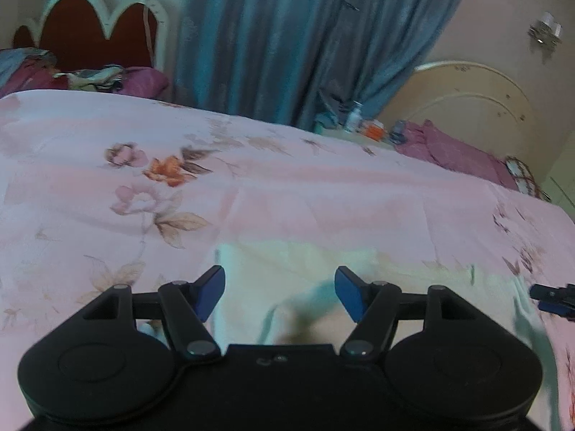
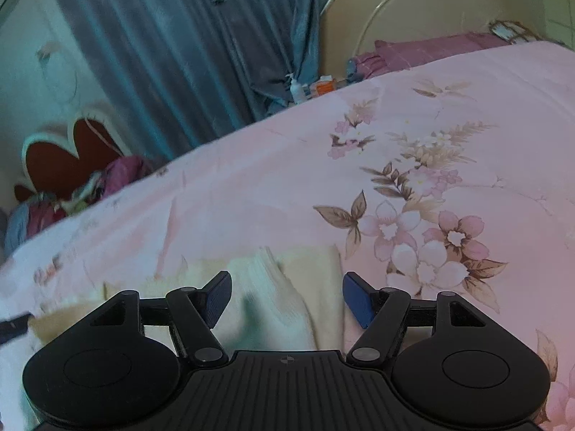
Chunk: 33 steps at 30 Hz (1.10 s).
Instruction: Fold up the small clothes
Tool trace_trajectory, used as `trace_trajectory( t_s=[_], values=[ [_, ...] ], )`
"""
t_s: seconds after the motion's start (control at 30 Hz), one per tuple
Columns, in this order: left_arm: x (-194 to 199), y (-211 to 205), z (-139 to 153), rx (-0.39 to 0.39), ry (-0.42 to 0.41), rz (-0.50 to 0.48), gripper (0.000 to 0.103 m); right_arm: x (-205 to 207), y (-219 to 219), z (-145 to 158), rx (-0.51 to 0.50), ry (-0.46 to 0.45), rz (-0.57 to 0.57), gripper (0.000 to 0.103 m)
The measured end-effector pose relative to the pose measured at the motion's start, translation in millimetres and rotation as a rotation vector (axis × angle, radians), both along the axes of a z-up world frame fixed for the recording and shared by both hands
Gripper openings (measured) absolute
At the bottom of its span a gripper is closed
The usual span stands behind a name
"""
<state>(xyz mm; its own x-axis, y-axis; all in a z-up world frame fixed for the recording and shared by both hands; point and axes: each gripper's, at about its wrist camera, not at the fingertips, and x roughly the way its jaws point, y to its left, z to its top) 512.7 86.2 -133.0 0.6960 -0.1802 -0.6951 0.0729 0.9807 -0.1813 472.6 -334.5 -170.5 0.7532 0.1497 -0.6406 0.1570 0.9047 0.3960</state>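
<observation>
A small cream-white garment (image 1: 309, 269) lies on the pink floral bedspread (image 1: 251, 186), right in front of me. My left gripper (image 1: 279, 292) is open and empty, its blue pads just above the garment's near part. In the right wrist view the same garment (image 2: 287, 287) shows a ribbed fold running toward me. My right gripper (image 2: 286, 298) is open and empty over it. The right gripper's tip (image 1: 553, 296) shows at the right edge of the left wrist view, and the left gripper's tip (image 2: 14, 325) at the left edge of the right wrist view.
A blue curtain (image 1: 280, 43) hangs behind the bed. A red scalloped headboard (image 1: 97, 36) with bundled bedding stands far left. A cream headboard (image 1: 474, 100), purple cloth (image 1: 452, 151) and small bottles (image 1: 363, 122) are at the far right.
</observation>
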Motion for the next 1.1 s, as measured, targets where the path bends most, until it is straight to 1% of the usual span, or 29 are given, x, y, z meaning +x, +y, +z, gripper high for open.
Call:
trace_trajectory(
  t_s=[0.17,0.2,0.23,0.27,0.3,0.33,0.37,0.4,0.43,0.47,0.53,0.57,0.6,0.67,0.73,0.77,0.9,0.93,1.03,1.1],
  values=[
    [1,-12,-9,0.035,0.006,-0.063,0.066,4,3,-14,-0.015,0.020,0.022,0.068],
    [3,-13,-12,0.042,0.014,-0.069,0.066,5,4,-15,-0.018,0.024,0.028,0.060],
    [6,-14,-16,0.043,0.026,-0.071,0.066,7,5,-17,-0.024,0.030,0.033,0.056],
    [9,-15,-19,0.038,0.035,-0.070,0.064,9,6,-18,-0.028,0.032,0.035,0.054],
    [12,-15,-23,0.031,0.043,-0.070,0.059,10,6,-19,-0.031,0.031,0.037,0.054],
    [14,-16,-26,0.026,0.050,-0.075,0.047,11,6,-19,-0.034,0.033,0.039,0.054],
    [15,-17,-28,0.023,0.055,-0.080,0.040,11,6,-19,-0.037,0.032,0.041,0.049],
    [16,-19,-30,0.024,0.057,-0.084,0.031,12,7,-19,-0.043,0.029,0.048,0.041],
    [16,-20,-32,0.028,0.054,-0.089,0.025,12,8,-18,-0.056,0.026,0.056,0.038],
    [15,-22,-33,0.033,0.051,-0.095,0.023,12,8,-18,-0.066,0.026,0.065,0.035],
    [14,-24,-33,0.044,0.041,-0.100,0.008,14,7,-18,-0.069,0.028,0.071,0.030],
    [13,-24,-33,0.044,0.031,-0.100,0.007,14,6,-18,-0.069,0.027,0.071,0.021],
    [13,-23,-32,0.046,0.025,-0.096,0.007,14,6,-17,-0.076,0.027,0.066,0.019],
    [12,-23,-30,0.046,0.020,-0.100,0.007,10,8,-11,-0.124,0.004,0.054,0.019],
    [11,-25,-30,0.059,0.020,-0.115,0.007,5,11,-5,-0.188,-0.041,0.033,0.020],
    [11,-25,-30,0.064,0.021,-0.118,0.007,4,11,-1,-0.203,-0.055,0.032,0.024],
    [14,-23,-33,0.051,0.040,-0.118,0.011,9,13,2,-0.175,-0.060,0.070,0.025],
    [14,-22,-34,0.047,0.044,-0.116,0.014,12,15,0,-0.172,-0.053,0.079,0.025],
    [16,-23,-36,0.047,0.047,-0.120,0.015,21,20,-12,-0.156,-0.006,0.106,0.025],
    [15,-22,-37,0.041,0.044,-0.120,0.015,23,23,-17,-0.158,0.004,0.118,0.025]
  ],
)
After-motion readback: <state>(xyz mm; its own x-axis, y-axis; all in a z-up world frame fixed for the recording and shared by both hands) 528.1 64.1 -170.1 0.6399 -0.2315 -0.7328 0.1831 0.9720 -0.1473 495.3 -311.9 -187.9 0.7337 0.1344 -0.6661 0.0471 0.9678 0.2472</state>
